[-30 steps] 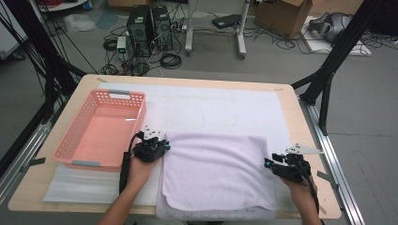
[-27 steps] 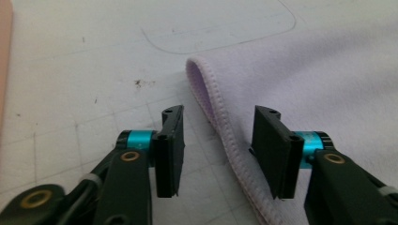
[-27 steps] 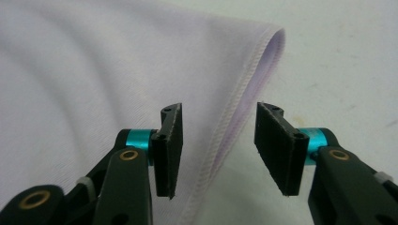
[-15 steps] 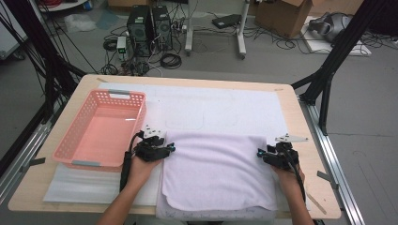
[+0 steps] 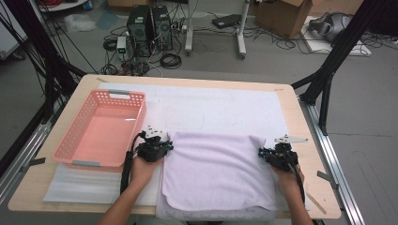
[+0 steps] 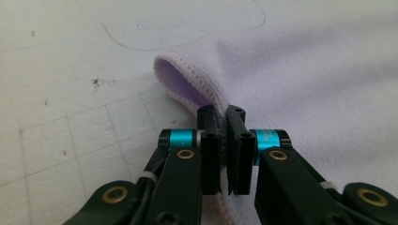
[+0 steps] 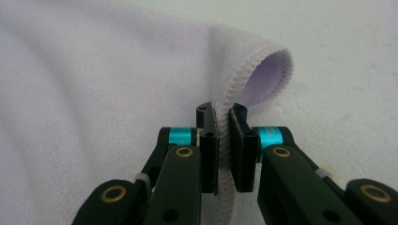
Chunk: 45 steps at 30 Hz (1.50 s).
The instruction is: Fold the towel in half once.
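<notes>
A: Where is the lilac towel (image 5: 218, 171) lying?
B: Spread on the white mat (image 5: 211, 105) at the near middle of the table (image 5: 307, 140), its near edge at the table's near rim.
A: And the left gripper (image 5: 154, 149)?
B: At the towel's far-left corner, just right of the pink basket (image 5: 101, 129). Its fingers (image 6: 210, 154) are pressed together on the stitched hem, and the corner loops up ahead of them.
A: The right gripper (image 5: 277, 156)?
B: At the far-right corner. Its fingers (image 7: 209, 154) pinch the hem there too, the edge curling into a small fold beyond them.
A: Is the towel flat?
B: Mostly; both far corners are lifted slightly.
</notes>
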Available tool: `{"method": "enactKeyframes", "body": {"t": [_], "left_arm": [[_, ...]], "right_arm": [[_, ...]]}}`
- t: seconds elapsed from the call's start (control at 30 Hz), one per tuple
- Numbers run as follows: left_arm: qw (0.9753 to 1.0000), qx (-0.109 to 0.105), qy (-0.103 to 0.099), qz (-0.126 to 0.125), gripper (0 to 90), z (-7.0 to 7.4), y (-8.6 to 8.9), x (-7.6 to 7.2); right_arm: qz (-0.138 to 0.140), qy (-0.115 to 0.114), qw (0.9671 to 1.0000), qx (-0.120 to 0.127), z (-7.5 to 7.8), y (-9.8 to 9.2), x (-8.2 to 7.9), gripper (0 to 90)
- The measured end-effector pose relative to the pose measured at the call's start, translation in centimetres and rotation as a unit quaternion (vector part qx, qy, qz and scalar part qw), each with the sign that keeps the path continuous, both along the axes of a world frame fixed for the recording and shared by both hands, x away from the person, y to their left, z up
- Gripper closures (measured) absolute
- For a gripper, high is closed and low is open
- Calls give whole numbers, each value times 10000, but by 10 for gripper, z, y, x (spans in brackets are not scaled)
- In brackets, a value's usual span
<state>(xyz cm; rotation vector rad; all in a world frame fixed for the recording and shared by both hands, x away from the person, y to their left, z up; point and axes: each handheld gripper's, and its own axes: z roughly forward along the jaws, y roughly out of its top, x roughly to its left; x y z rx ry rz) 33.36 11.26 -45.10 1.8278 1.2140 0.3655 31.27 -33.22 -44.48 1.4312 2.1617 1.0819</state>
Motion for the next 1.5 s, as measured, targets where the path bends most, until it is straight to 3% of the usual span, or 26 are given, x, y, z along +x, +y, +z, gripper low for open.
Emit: {"method": "enactKeyframes", "body": {"t": [0.07,0.33,0.47,0.67,0.93,1.0,1.07,1.17,1.3,1.37,1.43,1.5], "left_arm": [[9998,-167,-21,82,857,3,1,2],[9992,-295,-189,179,858,27,-2,22],[9984,-375,-284,326,858,36,-2,37],[9970,-441,-288,560,857,42,-2,66],[9975,-179,-365,585,856,44,-3,101],[9968,-270,-387,643,856,43,-3,110],[9957,-358,-388,759,856,39,-1,116],[9966,-203,-245,756,854,31,-2,121],[9965,-138,-331,750,841,30,-1,120],[9967,-177,-318,721,768,30,-1,120],[9974,-265,-167,644,644,30,0,119],[9981,-303,-11,546,570,30,-2,117]], "right_arm": [[-52,-100,9999,100,2,-4,0,845],[-201,-541,9981,200,14,-9,6,849],[-286,-694,9969,217,23,-8,21,849],[-333,-871,9956,116,40,-4,56,849],[-373,-912,9950,-149,46,5,99,848],[-438,-859,9952,-165,45,6,108,848],[-495,-865,9949,-145,44,7,116,848],[-503,-830,9952,-142,43,11,125,848],[-494,-859,9948,-238,41,16,131,845],[-514,-781,9955,-141,37,17,133,815],[-528,-659,9964,-73,34,17,133,667],[-625,-594,9963,53,34,17,132,623]]}}
